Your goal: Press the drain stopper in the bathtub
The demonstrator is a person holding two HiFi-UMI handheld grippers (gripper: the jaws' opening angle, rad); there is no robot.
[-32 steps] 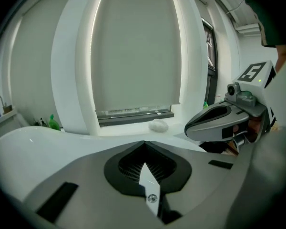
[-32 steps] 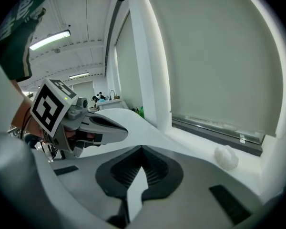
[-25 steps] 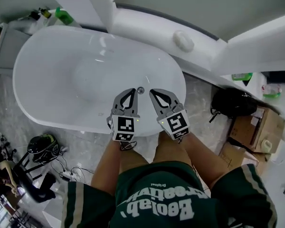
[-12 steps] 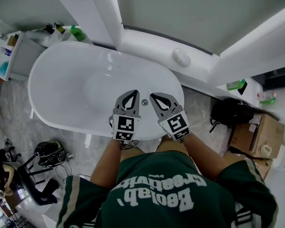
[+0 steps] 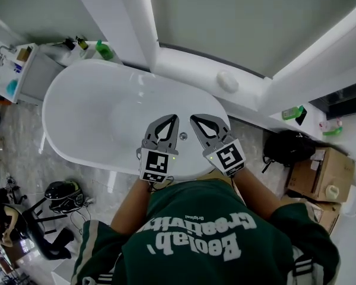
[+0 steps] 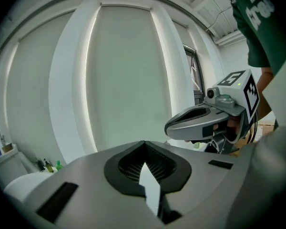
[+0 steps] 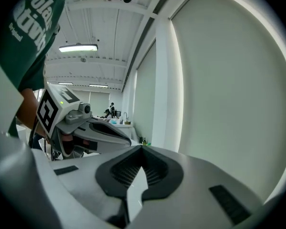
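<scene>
The white oval bathtub [image 5: 83, 108] lies below me in the head view. A small round chrome drain stopper [image 5: 183, 136] sits at the near right part of the tub. My left gripper [image 5: 173, 119] and right gripper [image 5: 194, 119] hover side by side above it, one on each side, both shut and empty. In the left gripper view my own jaws [image 6: 144, 143] meet at the tip, with the right gripper [image 6: 200, 123] beside them. The right gripper view shows its closed jaws [image 7: 142, 148] and the left gripper [image 7: 100, 128]. Neither gripper view shows the stopper.
A white ledge with a round white object [image 5: 228, 81] runs behind the tub under a window frame. Bottles [image 5: 104, 51] and a shelf [image 5: 15, 70] stand at the tub's far left end. A black bag [image 5: 288, 147] and cardboard boxes [image 5: 320, 177] lie right; dark gear [image 5: 62, 193] on the floor left.
The head view has shifted, so the tub and ledge sit lower and further right in frame. Both grippers stay shut, side by side over the stopper.
</scene>
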